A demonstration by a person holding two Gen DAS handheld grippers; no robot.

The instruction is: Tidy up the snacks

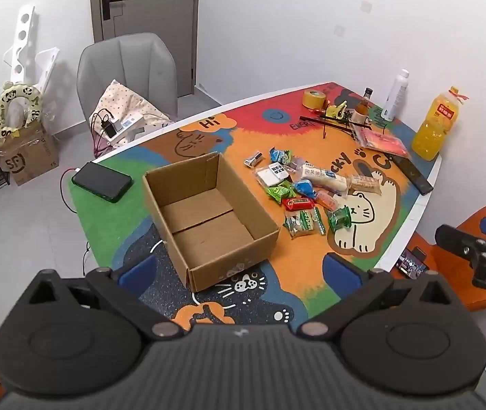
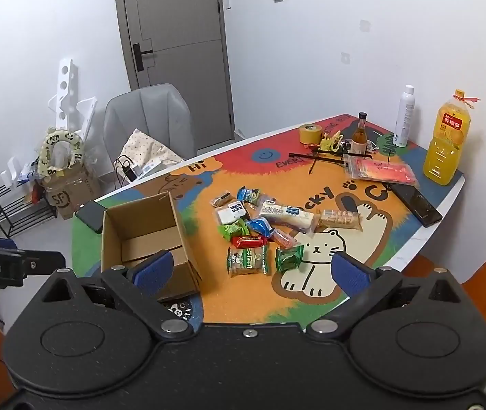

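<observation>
We note the bench [image 1: 424,201] under a cartoon mat [image 1: 297,266]; on it: open cardboard box [image 1: 208,215], snack pile [image 1: 304,191], phone [image 1: 102,181], juice bottle [image 1: 436,124].

An open cardboard box [image 1: 208,218] stood on the table [image 1: 410,212], with a phone [image 1: 102,181] lying to its left and a cluster of snack packets [image 1: 304,191] spread just to its right. Behind the snacks, along the table's far edge, stood a tape roll [image 1: 314,98], a small bottle [image 1: 362,106], a spray can [image 1: 395,95] and a juice bottle [image 1: 436,124]. A chair [image 1: 130,68] stood beyond the table's far left side.
</observation>
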